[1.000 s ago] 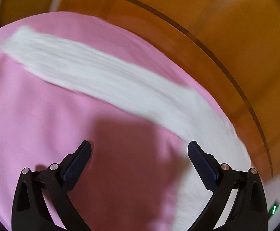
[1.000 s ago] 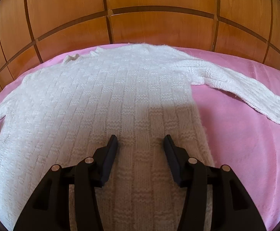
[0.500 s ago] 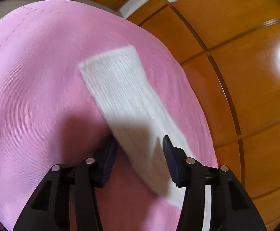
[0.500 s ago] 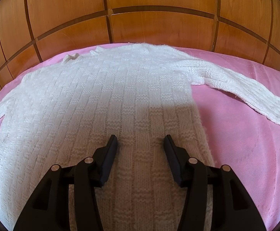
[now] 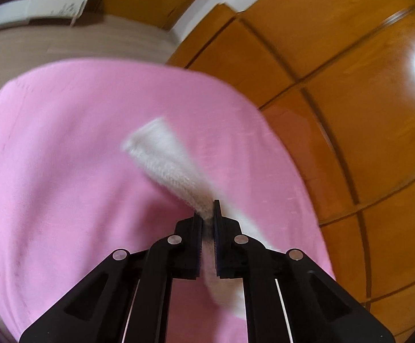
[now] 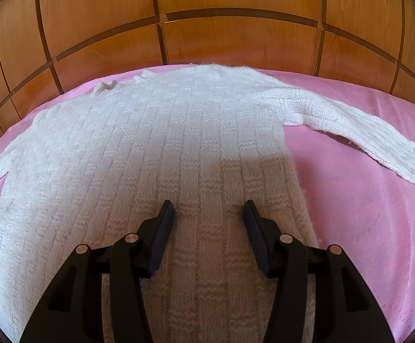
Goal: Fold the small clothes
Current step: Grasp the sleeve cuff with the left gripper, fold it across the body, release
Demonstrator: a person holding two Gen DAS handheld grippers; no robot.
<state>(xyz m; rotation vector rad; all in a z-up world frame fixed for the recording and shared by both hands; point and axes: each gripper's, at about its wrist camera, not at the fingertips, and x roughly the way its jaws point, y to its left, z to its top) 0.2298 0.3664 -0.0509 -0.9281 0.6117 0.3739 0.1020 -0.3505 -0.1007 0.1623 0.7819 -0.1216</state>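
A white knit sweater [image 6: 156, 148] lies spread flat on a pink bedcover [image 6: 364, 228]. Its right sleeve [image 6: 350, 131] stretches out to the right. My right gripper [image 6: 208, 208] is open and empty, low over the sweater's lower body. In the left wrist view my left gripper [image 5: 207, 217] is shut on the sweater's left sleeve [image 5: 173, 165]. The cuff end sticks out ahead of the jaws, lifted off the pink bedcover [image 5: 64, 171] and blurred by motion.
A glossy wooden panelled headboard [image 6: 207, 28] runs along the far edge of the bed and shows on the right in the left wrist view [image 5: 350, 114]. A brown floor [image 5: 64, 48] and papers on a shelf [image 5: 36, 3] lie beyond the bed's left edge.
My left gripper swung along the left sleeve, closed on it near the cuff, and lifted it. My right gripper and the sweater body have stayed still.
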